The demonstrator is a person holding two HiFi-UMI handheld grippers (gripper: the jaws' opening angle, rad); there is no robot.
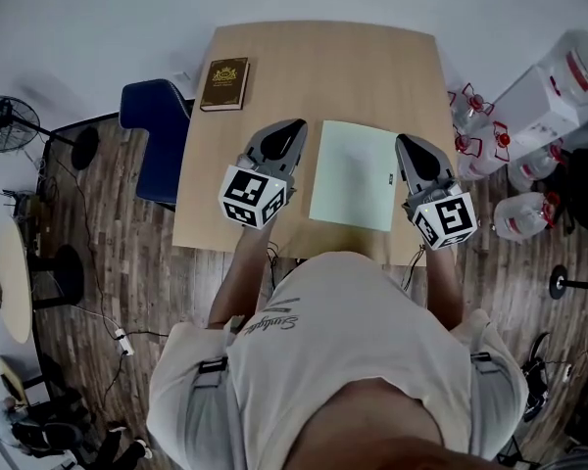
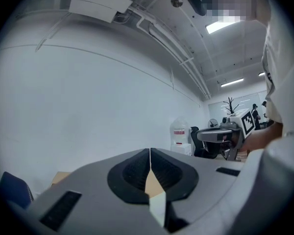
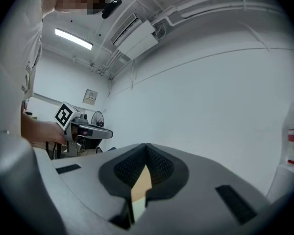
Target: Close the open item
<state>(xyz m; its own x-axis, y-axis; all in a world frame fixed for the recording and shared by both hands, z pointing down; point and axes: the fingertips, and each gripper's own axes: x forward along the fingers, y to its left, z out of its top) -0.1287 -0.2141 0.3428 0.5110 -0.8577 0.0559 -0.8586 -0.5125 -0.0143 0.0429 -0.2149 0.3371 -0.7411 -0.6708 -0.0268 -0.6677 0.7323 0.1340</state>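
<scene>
A pale green flat book (image 1: pixel 353 174) lies closed at the middle of the wooden table (image 1: pixel 372 67). My left gripper (image 1: pixel 296 125) rests just left of it and my right gripper (image 1: pixel 404 141) just right of it, both pointing away from me. Neither touches the book that I can see. In the left gripper view the jaws of the left gripper (image 2: pixel 150 151) meet at the tip with nothing between them. It is the same in the right gripper view, where the right gripper (image 3: pixel 146 146) is shut and empty. Each gripper view shows the other gripper off to its side.
A brown hardcover book (image 1: pixel 224 83) lies at the table's far left corner. A blue chair (image 1: pixel 157 135) stands against the left edge. Several water jugs (image 1: pixel 490 145) crowd the floor to the right. A fan (image 1: pixel 5 122) and a small round table (image 1: pixel 10 282) are at far left.
</scene>
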